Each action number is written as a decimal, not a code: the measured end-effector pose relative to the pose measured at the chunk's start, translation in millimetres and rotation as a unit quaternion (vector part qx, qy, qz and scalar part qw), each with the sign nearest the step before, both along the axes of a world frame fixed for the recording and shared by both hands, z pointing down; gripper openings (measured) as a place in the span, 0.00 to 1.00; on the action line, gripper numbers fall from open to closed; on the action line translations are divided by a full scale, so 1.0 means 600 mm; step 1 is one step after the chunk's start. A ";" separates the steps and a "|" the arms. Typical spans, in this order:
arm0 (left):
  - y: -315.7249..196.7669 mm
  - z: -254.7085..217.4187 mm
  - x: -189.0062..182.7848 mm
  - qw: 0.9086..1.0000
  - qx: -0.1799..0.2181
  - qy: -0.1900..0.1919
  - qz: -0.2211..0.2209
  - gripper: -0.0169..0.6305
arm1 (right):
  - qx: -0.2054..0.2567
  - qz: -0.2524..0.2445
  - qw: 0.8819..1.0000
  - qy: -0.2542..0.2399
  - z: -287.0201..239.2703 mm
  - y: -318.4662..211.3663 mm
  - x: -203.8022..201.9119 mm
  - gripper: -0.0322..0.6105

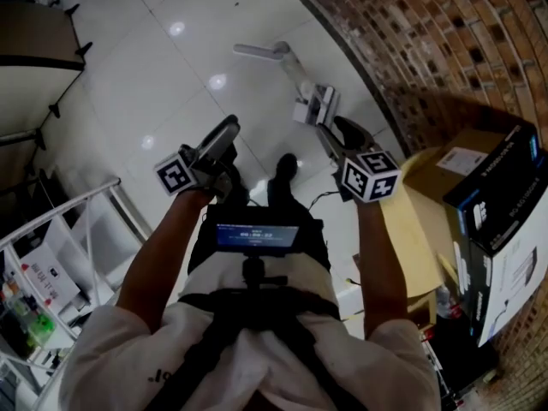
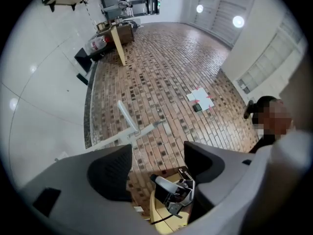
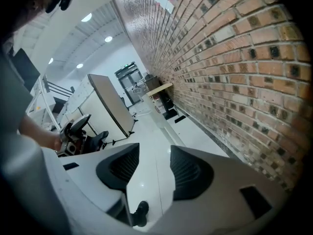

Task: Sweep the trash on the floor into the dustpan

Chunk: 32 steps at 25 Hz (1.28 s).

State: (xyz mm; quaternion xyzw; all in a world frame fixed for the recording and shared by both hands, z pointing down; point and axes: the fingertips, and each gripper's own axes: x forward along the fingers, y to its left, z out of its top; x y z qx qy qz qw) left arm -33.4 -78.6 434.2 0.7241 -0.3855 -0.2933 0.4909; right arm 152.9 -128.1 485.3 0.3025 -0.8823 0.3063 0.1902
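A white long-handled sweeping tool [image 1: 287, 58] stands on the white tiled floor near the brick wall [image 1: 445, 32], with a white boxy dustpan-like part [image 1: 313, 105] at its foot. In the left gripper view its white handles [image 2: 128, 125] cross in front of the bricks. I cannot make out any trash on the floor. My left gripper [image 1: 229, 127] [image 2: 157, 163] is held out level and open, with nothing between its pads. The right gripper [image 1: 338, 131] [image 3: 154, 168] tilts down just short of the dustpan part, its jaws apart and empty.
Cardboard boxes [image 1: 428, 221] and a black-and-white carton [image 1: 501, 204] are stacked at the right by the wall. A white wire rack [image 1: 60, 229] stands at the left, a dark board [image 1: 34, 32] at the top left. The person's shoe [image 1: 285, 168] is between the grippers.
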 end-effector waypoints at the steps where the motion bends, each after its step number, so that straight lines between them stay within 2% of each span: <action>1: 0.008 -0.011 0.006 1.000 0.008 0.002 0.007 0.52 | 0.004 -0.006 1.000 -0.002 -0.006 0.005 -0.003 0.32; 6: 0.049 -0.050 0.018 0.999 0.033 -0.007 0.036 0.23 | 0.008 -0.014 1.000 -0.004 -0.034 0.040 -0.013 0.24; 11: 0.077 -0.076 0.009 0.997 0.061 -0.016 0.051 0.07 | 0.014 -0.002 1.000 -0.002 -0.058 0.071 -0.017 0.18; 14: 0.097 -0.085 -0.003 0.996 0.070 -0.014 0.054 0.03 | 0.009 0.013 1.000 -0.002 -0.063 0.090 -0.023 0.17; 32: 0.245 -0.093 -0.068 0.995 0.072 -0.036 0.060 0.03 | 0.018 0.062 0.998 0.022 -0.086 0.226 -0.058 0.05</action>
